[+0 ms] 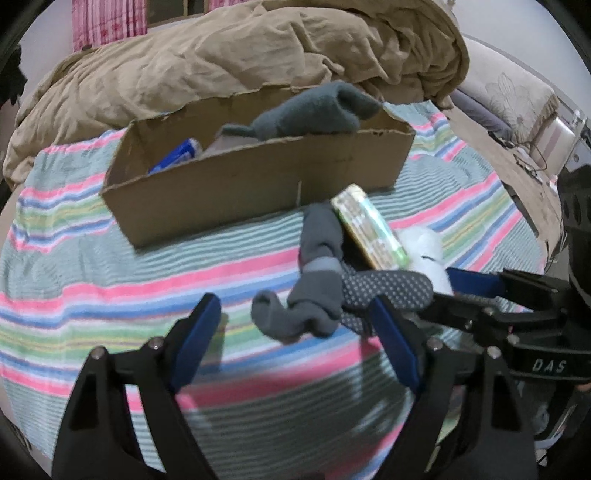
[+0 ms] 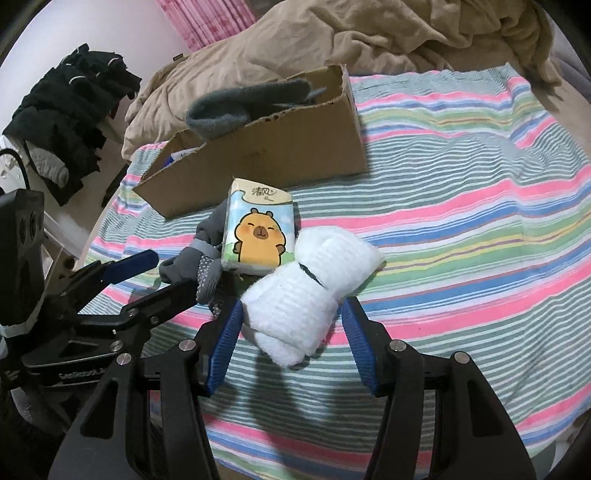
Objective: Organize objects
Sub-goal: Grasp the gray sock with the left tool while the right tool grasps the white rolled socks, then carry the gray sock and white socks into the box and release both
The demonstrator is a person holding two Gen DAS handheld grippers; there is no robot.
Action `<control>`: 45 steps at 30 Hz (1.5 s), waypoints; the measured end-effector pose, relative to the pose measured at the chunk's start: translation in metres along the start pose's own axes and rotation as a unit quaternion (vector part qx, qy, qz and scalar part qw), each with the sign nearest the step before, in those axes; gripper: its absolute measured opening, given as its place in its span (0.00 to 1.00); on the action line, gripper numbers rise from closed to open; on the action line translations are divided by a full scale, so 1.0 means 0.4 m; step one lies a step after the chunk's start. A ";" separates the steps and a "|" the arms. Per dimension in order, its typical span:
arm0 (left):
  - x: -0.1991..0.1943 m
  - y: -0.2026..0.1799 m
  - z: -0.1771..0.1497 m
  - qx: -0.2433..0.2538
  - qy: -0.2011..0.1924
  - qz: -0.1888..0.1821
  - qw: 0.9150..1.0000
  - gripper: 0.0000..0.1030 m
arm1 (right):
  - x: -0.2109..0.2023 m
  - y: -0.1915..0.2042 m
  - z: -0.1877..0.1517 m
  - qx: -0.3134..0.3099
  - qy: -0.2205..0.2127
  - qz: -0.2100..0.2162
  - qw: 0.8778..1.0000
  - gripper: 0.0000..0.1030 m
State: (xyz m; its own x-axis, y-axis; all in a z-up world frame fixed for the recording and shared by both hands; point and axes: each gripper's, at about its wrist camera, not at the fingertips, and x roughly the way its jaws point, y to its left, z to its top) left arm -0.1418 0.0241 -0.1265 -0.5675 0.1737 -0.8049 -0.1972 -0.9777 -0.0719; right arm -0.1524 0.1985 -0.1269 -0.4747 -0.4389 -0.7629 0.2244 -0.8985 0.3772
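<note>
A grey sock (image 1: 314, 291) (image 2: 201, 254) with a dotted sole lies on the striped cloth. My left gripper (image 1: 295, 314) (image 2: 162, 273) is open with its fingers on either side of it. A tissue pack (image 1: 369, 229) (image 2: 258, 229) with a cartoon capybara lies beside the sock. A rolled white sock (image 2: 310, 284) (image 1: 428, 251) lies right of the pack. My right gripper (image 2: 291, 314) (image 1: 454, 291) is open, its blue pads on either side of the white sock, not closed on it. A cardboard box (image 1: 258, 181) (image 2: 273, 147) behind holds another grey sock (image 1: 306, 110) (image 2: 236, 103) and a blue item (image 1: 177, 155).
The striped cloth (image 1: 92, 277) (image 2: 461, 221) covers the bed. A rumpled tan duvet (image 1: 221, 62) (image 2: 369, 33) is piled behind the box. Dark clothes (image 2: 70, 110) hang at the left. A pillow (image 1: 509, 96) and a cable lie at the far right.
</note>
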 end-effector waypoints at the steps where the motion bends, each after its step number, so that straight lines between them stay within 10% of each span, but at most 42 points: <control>1: 0.005 -0.004 0.003 0.006 -0.001 0.002 1.000 0.81 | 0.004 -0.002 0.001 0.001 0.002 0.000 1.000 0.57; 13: 0.059 -0.037 0.013 0.030 0.004 -0.012 0.999 0.34 | 0.011 -0.010 -0.001 -0.010 0.000 0.002 1.000 0.40; 45: -0.318 0.035 0.036 -0.034 -0.122 -0.037 0.991 0.28 | -0.207 0.059 0.050 -0.048 -0.097 0.009 0.994 0.38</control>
State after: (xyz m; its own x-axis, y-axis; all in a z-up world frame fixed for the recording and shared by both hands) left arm -0.0839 -0.0100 -0.0165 -0.7316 0.2606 -0.6299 -0.1962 -0.9654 -0.1716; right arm -0.1249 0.2140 -0.0441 -0.6231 -0.4528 -0.6377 0.3093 -0.8916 0.3309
